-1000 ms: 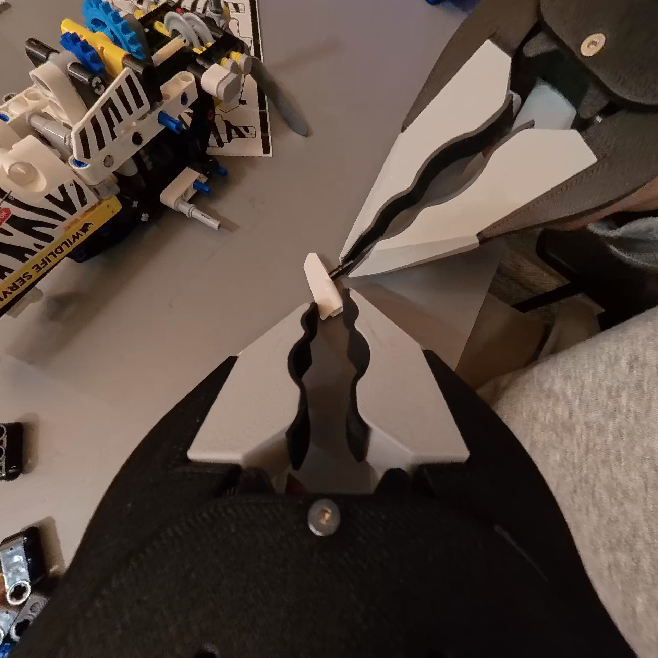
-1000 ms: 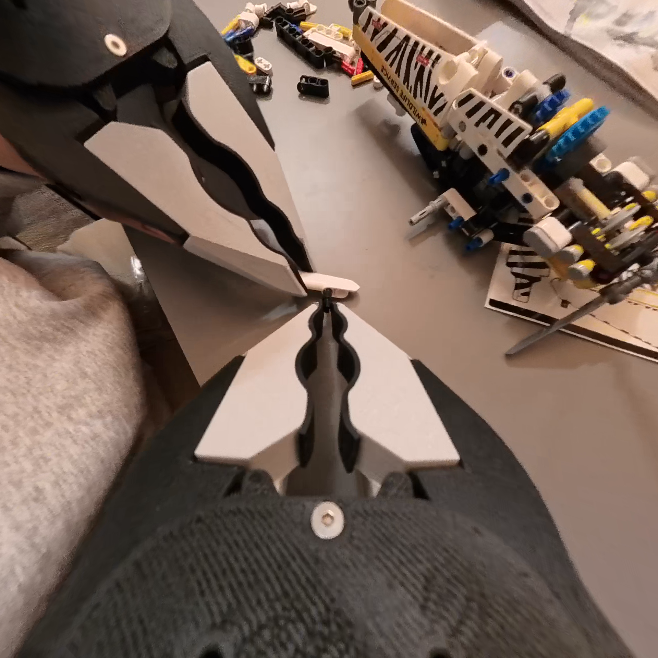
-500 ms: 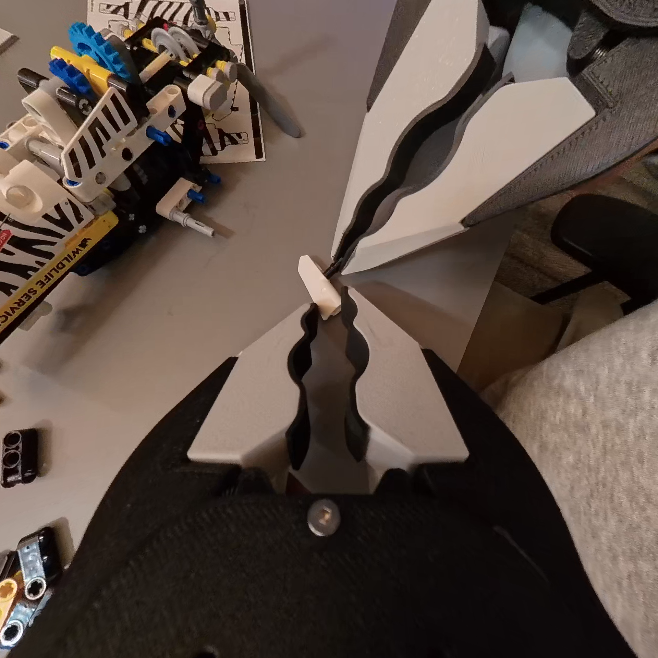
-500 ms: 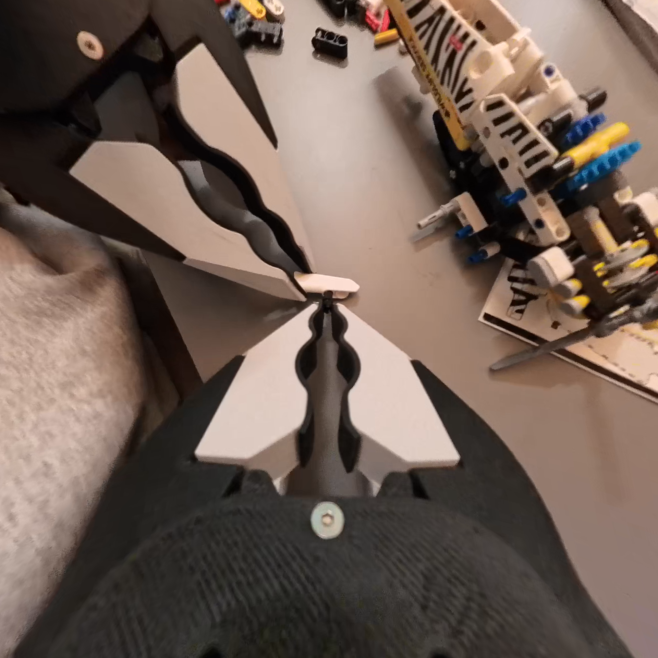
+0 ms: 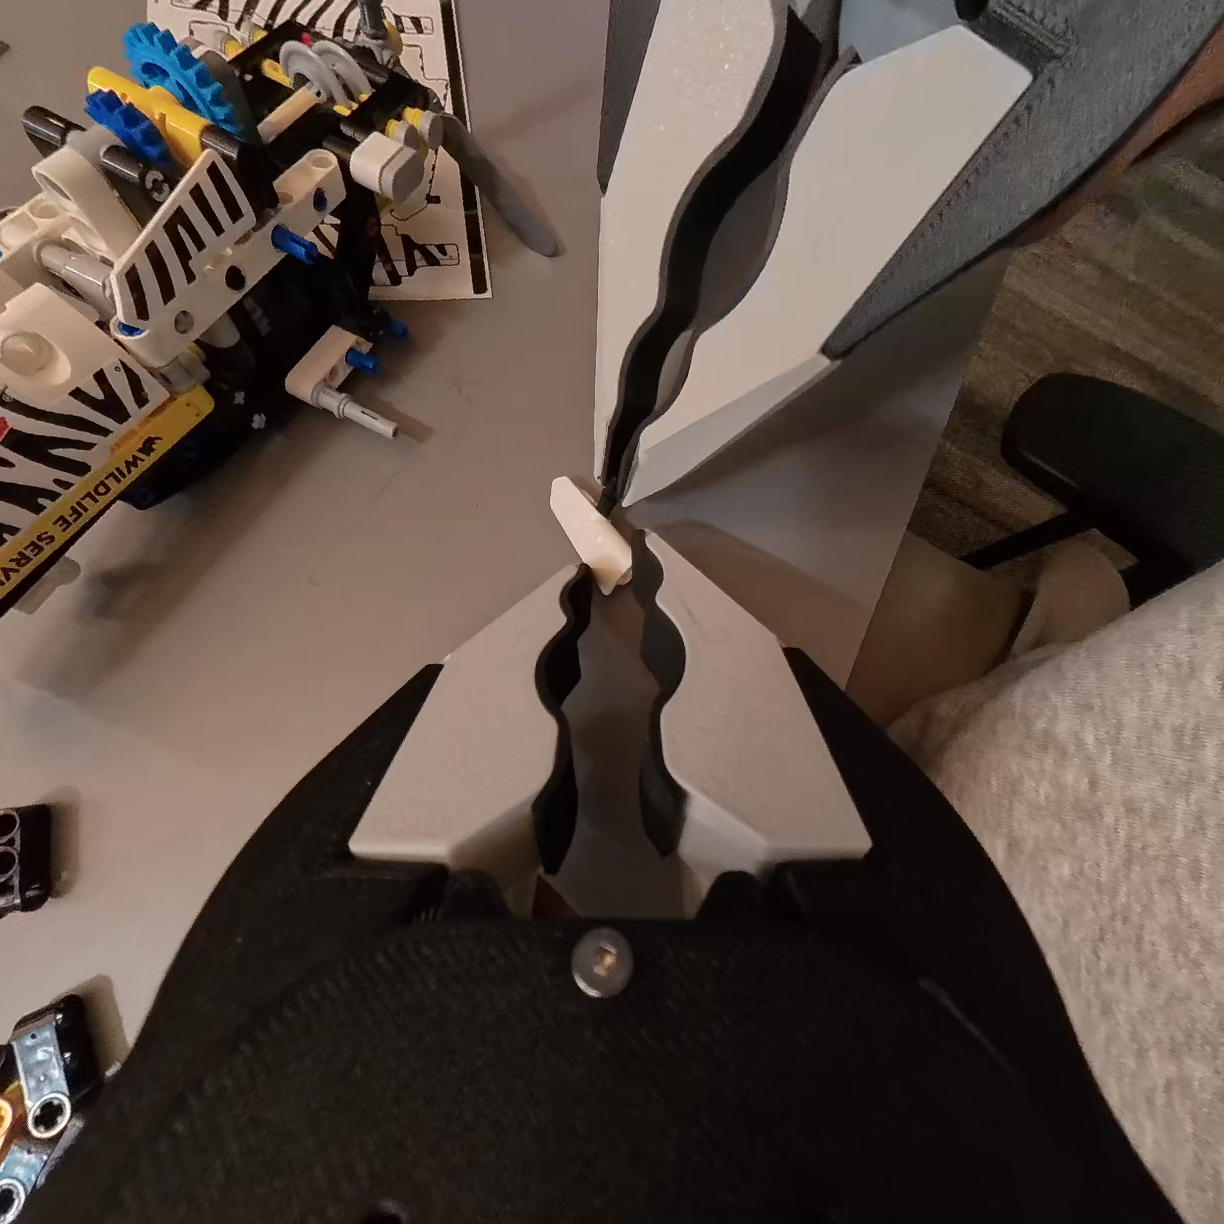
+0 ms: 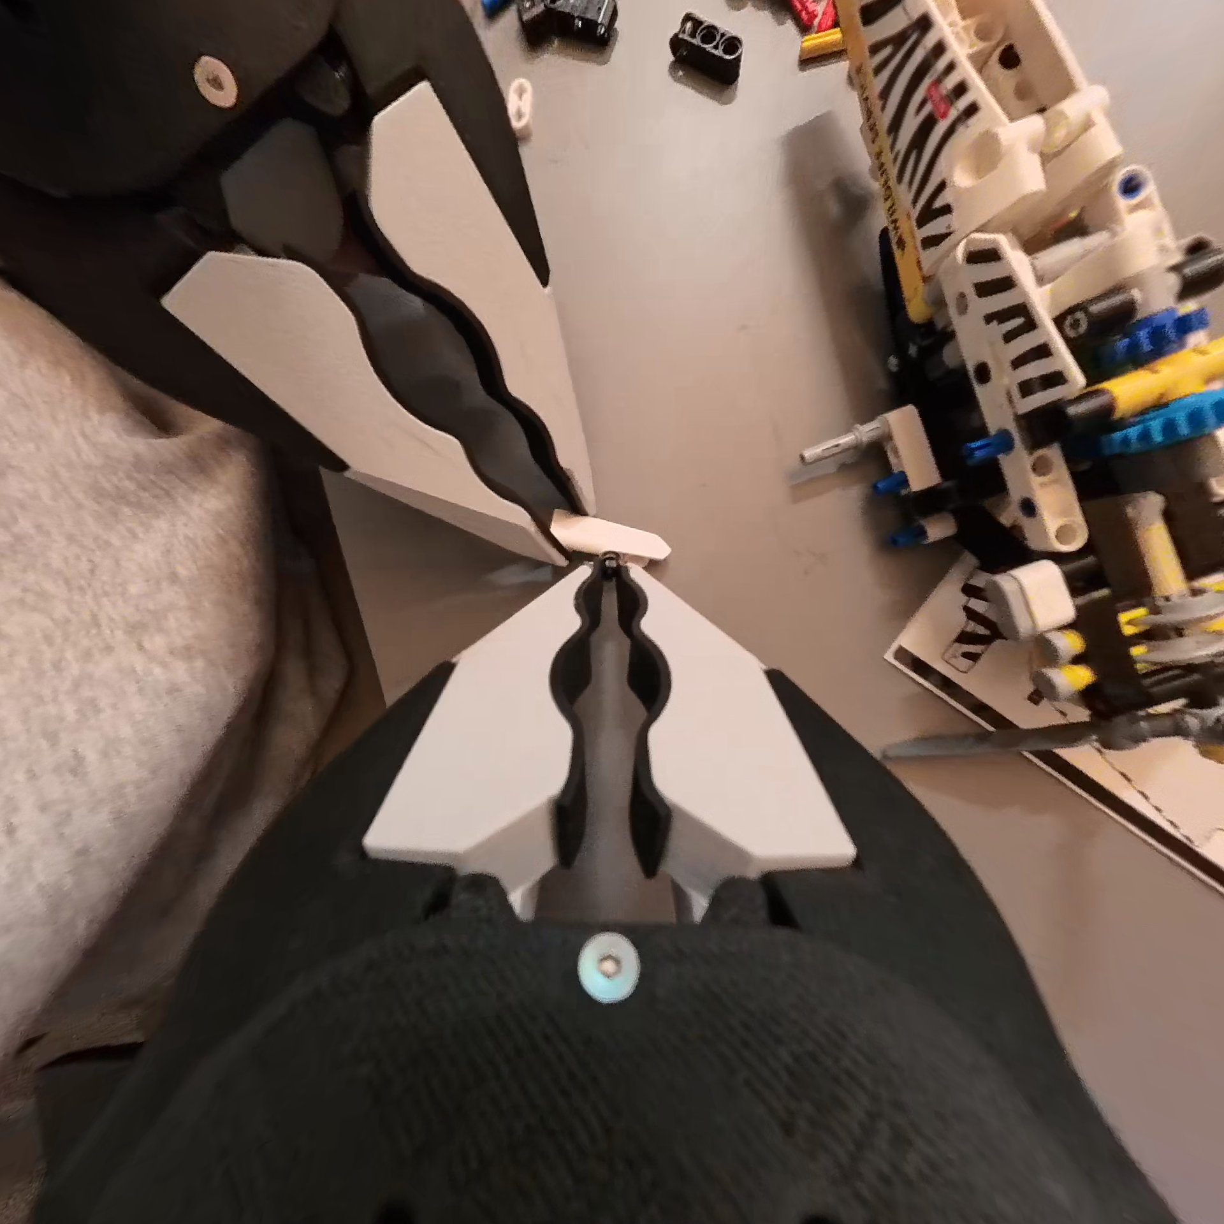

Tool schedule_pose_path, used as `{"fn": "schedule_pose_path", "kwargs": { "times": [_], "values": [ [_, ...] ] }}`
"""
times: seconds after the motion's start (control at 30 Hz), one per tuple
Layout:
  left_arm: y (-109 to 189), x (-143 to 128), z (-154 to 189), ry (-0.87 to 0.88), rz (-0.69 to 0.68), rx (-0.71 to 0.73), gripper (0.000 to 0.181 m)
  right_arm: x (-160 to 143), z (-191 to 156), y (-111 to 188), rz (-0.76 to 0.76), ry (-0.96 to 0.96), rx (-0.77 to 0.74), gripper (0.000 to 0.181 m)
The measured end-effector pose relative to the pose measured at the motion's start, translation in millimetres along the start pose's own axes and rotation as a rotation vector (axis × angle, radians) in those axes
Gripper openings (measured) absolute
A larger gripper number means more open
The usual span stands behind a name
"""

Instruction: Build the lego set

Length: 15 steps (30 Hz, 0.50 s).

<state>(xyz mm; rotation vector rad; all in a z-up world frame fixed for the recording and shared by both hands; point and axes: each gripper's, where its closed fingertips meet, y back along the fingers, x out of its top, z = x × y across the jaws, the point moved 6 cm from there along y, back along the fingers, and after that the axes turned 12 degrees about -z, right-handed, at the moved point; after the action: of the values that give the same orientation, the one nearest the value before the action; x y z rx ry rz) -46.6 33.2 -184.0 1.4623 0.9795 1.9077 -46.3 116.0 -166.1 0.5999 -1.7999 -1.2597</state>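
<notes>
My left gripper (image 5: 611, 563) is shut on a small white Lego piece (image 5: 588, 533), held in the air over the grey table (image 5: 331, 629). My right gripper (image 6: 609, 567) is shut on a tiny black pin (image 6: 609, 558), whose tip touches the side of the white piece (image 6: 609, 534). The two grippers meet tip to tip: the right gripper (image 5: 612, 493) comes in from above in the left wrist view, and the left gripper (image 6: 571, 530) from the upper left in the right wrist view. The part-built zebra-striped Lego vehicle (image 5: 165, 265) stands on the table beyond them (image 6: 1026, 331).
A printed sheet (image 5: 430, 238) lies under the vehicle's end, with a grey blade (image 5: 507, 199) on it. Loose black and coloured pieces (image 5: 26, 854) (image 6: 705, 46) lie at the table's edges. A person's grey-clad leg (image 5: 1060, 828) and a black chair base (image 5: 1113, 463) are beside the table edge. My two grippers' fingertips are within a few centimetres of each other. My right gripper's tips are some 11 cm from the grey blade (image 5: 507, 199). Seen from the right wrist view (image 6: 972, 752) as well.
Both grippers stay tip to tip with the same pieces. They have turned together: the right gripper stands steeper in the left view, and the vehicle has shifted in both views.
</notes>
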Motion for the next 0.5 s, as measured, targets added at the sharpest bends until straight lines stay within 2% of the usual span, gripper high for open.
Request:
{"fn": "schedule_pose_path", "kwargs": {
  "times": [0.27,0.5],
  "values": [
    [0,0,-3,0.046,0.004,-0.066,0.014,-8,10,-3,0.117,-0.188,0.205,0.002],
    [0,-1,-4,0.060,0.005,-0.084,0.014,-13,12,-5,0.200,-0.311,0.282,0.002]
  ]
}}
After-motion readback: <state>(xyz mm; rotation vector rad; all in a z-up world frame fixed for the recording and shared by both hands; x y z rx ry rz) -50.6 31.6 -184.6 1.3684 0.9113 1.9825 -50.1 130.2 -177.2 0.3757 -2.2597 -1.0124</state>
